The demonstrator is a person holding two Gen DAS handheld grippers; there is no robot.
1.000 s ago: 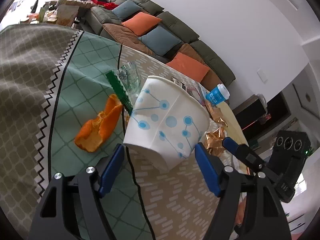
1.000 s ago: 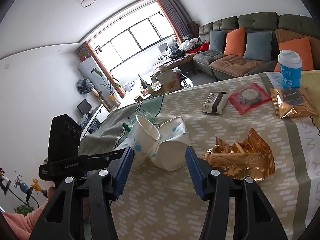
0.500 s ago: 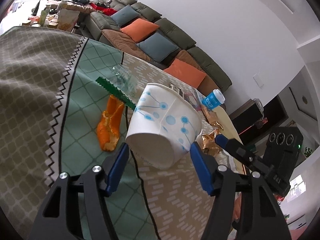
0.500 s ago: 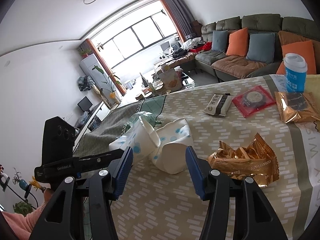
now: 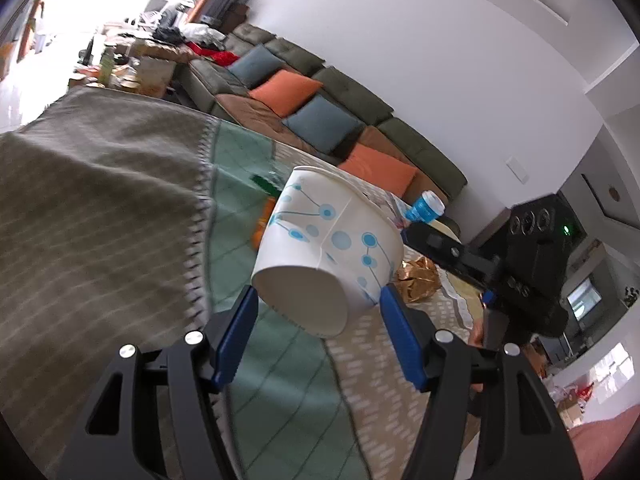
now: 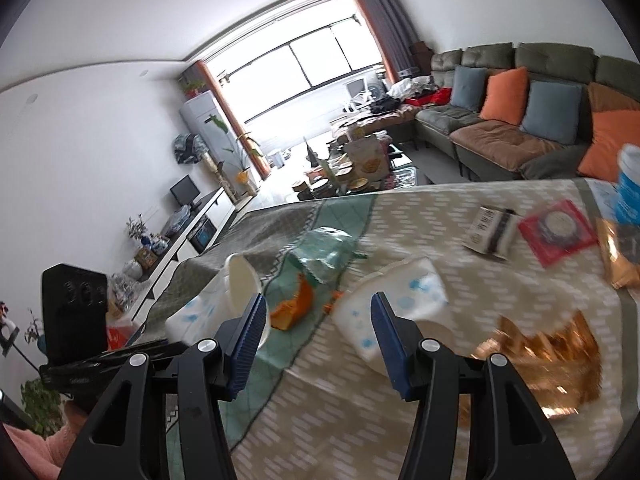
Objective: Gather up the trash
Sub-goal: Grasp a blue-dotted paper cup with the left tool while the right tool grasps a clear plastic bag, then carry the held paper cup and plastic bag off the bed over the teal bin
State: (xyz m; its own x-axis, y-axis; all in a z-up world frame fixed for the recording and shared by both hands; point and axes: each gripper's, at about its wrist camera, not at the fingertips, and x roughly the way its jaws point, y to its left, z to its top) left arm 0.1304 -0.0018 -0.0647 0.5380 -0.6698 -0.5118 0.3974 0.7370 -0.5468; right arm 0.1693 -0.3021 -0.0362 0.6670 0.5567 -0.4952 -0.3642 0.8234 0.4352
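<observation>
Patterned tablecloth (image 5: 100, 220): left gripper (image 5: 316, 320) clamps paper cup (image 5: 332, 248) lifted, tilted, base toward camera; contents not visible. Right gripper (image 6: 316, 332) half-open, empty, crumpled cup (image 6: 396, 300) beyond it.

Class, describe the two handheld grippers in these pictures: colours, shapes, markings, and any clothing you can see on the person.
Both the left gripper and right gripper have black angular frames with cut-out openings, silver round bolts, and two flat blue fingers, ribbed on the inner faces. Seen from the other camera, each carries a black box; the right one's has round lenses and a green light. A pink sleeve shows at the lower left.
</observation>
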